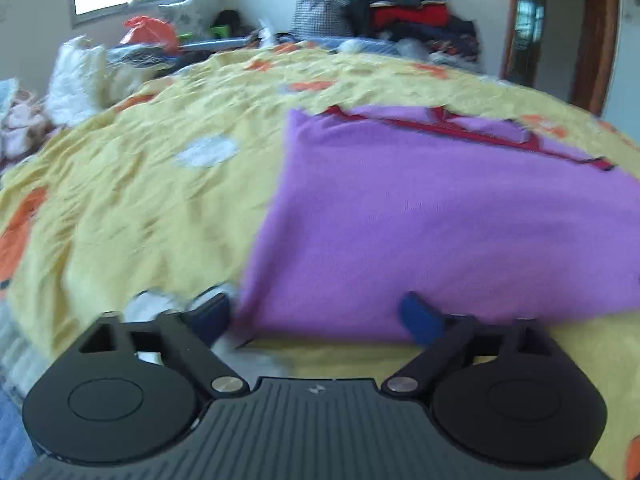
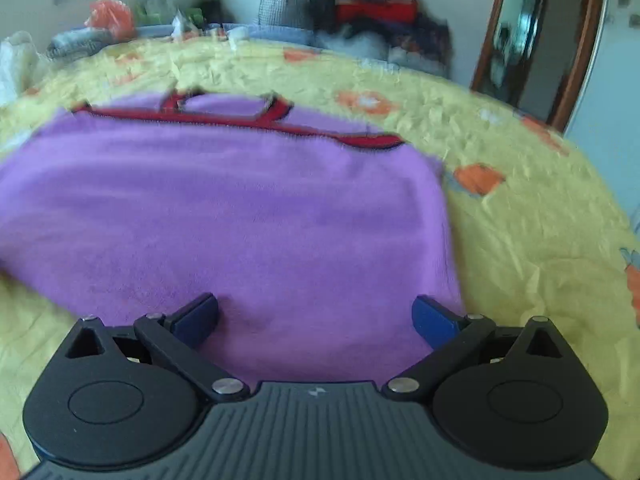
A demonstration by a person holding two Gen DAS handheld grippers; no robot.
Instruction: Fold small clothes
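A small purple garment (image 1: 440,216) with red trim along its far edge lies flat on the yellow bedspread (image 1: 140,208). In the left wrist view my left gripper (image 1: 316,318) is open, just above the garment's near left corner. In the right wrist view the same purple garment (image 2: 240,216) fills the middle. My right gripper (image 2: 316,320) is open over the garment's near right part, with its right fingertip near the garment's right edge. Neither gripper holds anything.
The yellow bedspread (image 2: 520,240) has orange flower prints. A pile of dark and red clothes (image 1: 400,4) stands at the far end. White fluffy items (image 1: 80,80) and an orange bag (image 1: 148,32) lie at the far left. A wooden-framed door (image 2: 520,40) is at the right.
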